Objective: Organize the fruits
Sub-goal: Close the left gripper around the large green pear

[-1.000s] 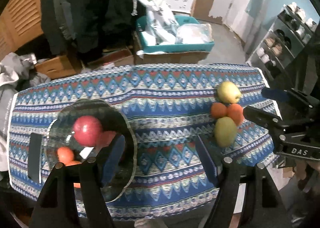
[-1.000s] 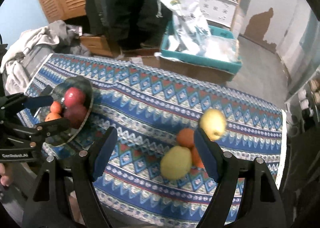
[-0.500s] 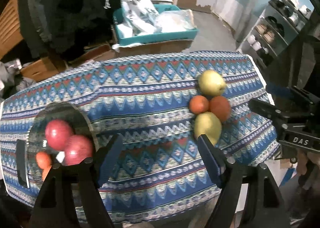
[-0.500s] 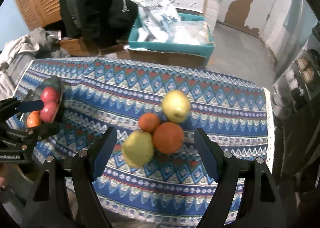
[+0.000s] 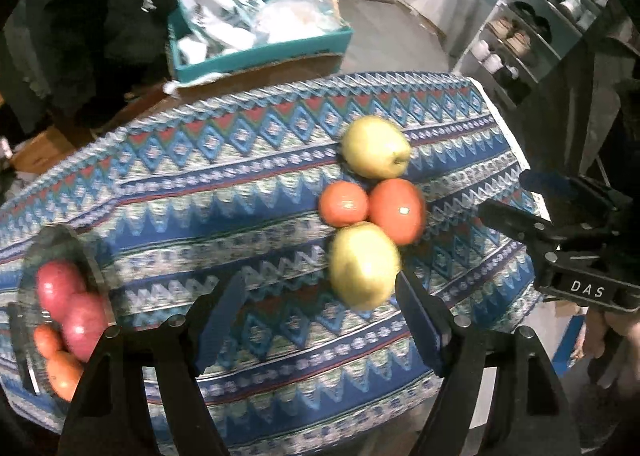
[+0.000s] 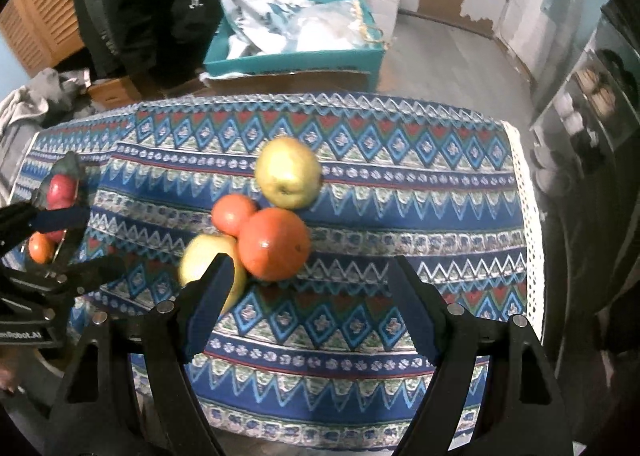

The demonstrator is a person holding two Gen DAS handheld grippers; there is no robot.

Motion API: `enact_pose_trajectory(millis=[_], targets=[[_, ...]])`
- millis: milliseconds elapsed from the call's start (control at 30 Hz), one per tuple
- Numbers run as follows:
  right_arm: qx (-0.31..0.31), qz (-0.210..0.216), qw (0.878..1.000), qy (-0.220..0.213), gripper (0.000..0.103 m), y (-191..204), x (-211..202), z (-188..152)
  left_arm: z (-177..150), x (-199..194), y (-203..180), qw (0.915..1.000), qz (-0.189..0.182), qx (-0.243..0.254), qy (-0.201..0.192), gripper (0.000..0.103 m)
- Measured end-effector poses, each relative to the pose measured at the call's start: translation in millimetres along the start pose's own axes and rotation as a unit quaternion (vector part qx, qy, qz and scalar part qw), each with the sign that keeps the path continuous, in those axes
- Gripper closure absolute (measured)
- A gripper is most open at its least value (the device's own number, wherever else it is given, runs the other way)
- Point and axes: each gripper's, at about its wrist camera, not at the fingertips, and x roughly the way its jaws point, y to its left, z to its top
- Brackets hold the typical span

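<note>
Left tool (image 5: 318, 310): released, its jaws having just been widening; nothing is pressed between them. The near yellow apple (image 5: 363, 265) sits just ahead of the right blue pad, lower centre of the left view.
Right tool (image 6: 310, 298): released, jaws apart over bare cloth. In its own view the left pad overlaps the near yellow apple (image 6: 208, 260); whether they touch I cannot tell.
Fruit cluster: four pieces touching, right of centre on the tabletop (image 5: 200, 192). The far yellow apple (image 5: 376, 146) lies at the top, the small orange (image 5: 343, 203) and large orange (image 5: 398, 210) side by side below it, the near yellow apple lowest.
Glass plate (image 5: 86, 264): lower left of the left view, well apart from the cluster. It carries two red apples (image 5: 70, 302) and two small oranges (image 5: 60, 360), partly hidden by the tool's left arm.
Cloth: blue, red and white zigzag pattern covering the tabletop.
In the way: in the right view, the left tool's dark body fills the lower left edge and covers part of the plate.
Behind the tabletop: a teal tray (image 5: 256, 52) of white plastic bags on a cardboard box, upper centre; dark hanging clothes at upper left.
Right edge: a shelf rack (image 5: 532, 28) of shoes, upper right of the left view.
</note>
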Motion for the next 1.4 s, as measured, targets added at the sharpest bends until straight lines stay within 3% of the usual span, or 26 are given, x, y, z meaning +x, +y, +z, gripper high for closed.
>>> enact_pose_trajectory(millis=[300,833,967,1100,1400], targets=[[0.029,-0.008,0.999,0.028,0.023,-31,24,-15,6,47,-21,0.9993,-0.003,-0.002,0.038,0.024],[0.051,-0.006,0.997,0.05,0.023,-51,44,-24,9,110,-31,0.9961,-0.004,-0.015,0.087,0.024],[0.053,-0.004,0.997,0.052,0.023,-52,47,-24,9,117,-32,0.9961,-0.006,-0.004,0.088,0.024],[0.054,0.002,0.997,0.053,0.023,-50,50,-23,6,121,-38,0.9956,-0.024,0.009,0.09,0.037],[0.045,0.033,0.997,0.05,0.023,-37,54,-15,-2,113,-22,0.996,-0.004,0.013,0.088,0.037]])
